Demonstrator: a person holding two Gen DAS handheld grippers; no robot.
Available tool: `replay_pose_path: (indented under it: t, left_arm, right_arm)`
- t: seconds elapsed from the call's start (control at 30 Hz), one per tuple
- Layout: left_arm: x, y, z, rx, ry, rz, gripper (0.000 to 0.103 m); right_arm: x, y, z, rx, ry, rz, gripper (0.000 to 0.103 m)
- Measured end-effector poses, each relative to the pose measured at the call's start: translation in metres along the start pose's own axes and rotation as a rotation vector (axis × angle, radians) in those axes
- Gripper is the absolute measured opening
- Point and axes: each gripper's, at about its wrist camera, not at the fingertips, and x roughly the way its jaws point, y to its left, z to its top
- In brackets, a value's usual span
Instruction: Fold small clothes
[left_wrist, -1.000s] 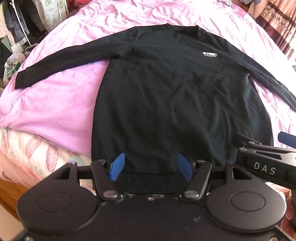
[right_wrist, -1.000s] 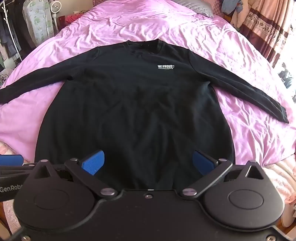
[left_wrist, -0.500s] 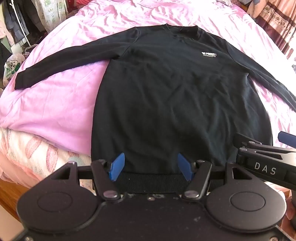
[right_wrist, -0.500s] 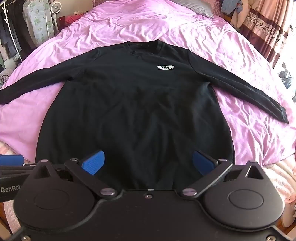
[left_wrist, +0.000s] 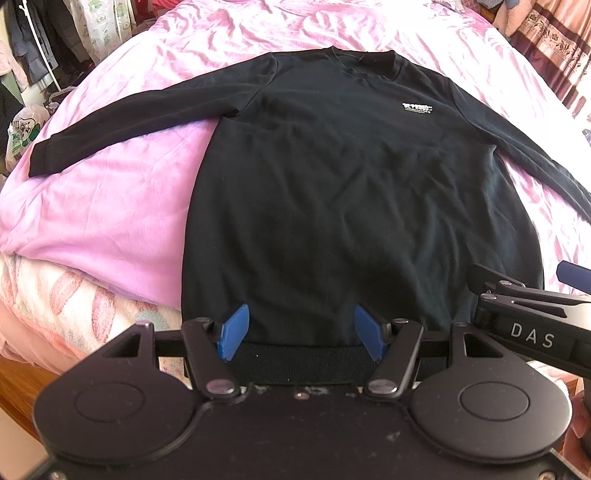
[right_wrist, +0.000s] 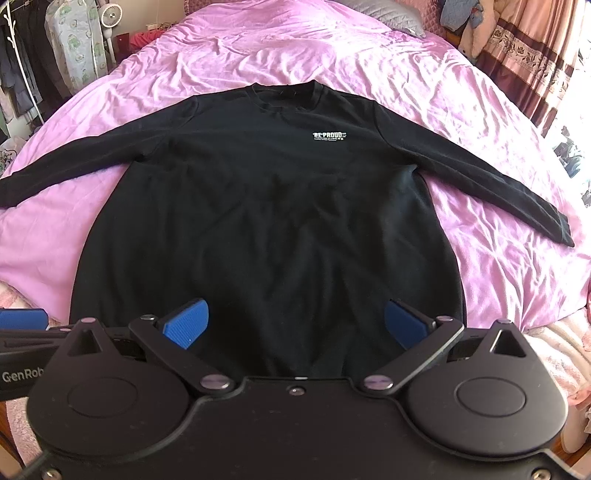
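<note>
Black long-sleeved sweatshirt (right_wrist: 266, 221), laid flat and face up across pink bedspread (right_wrist: 295, 48), filling centre of both views; neckline toward top of frame, ribbed hem (left_wrist: 303, 363) at lower centre. Small white chest print (right_wrist: 328, 136) right of centre, upper half. Sleeves spread outward: one cuff (left_wrist: 38, 160) at left edge of left wrist view, other cuff (right_wrist: 554, 229) at right of right wrist view. Left gripper (left_wrist: 302, 332), blue pads (left_wrist: 233, 331) parted wide, released, nothing between them, poised at hem, lower centre. Right gripper (right_wrist: 295, 325), blue pads (right_wrist: 186, 322) likewise spread, released, over lower body of sweatshirt. Contact with cloth not discernible for either. Grippers side by side, each intruding at other's frame edge. Hanging clothes (right_wrist: 74, 51) upper left; patterned curtain (right_wrist: 532, 62) upper right.
</note>
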Motion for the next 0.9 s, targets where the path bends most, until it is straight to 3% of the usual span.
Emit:
replay_pose_path:
  t: [0.9]
  left_arm:
    - [-0.0037,0.0027,0.0008,-0.004,-0.004,-0.006,0.067]
  right_arm:
    - [-0.0084,-0.0029,0.0054,0.000,-0.011,-0.004,0.103]
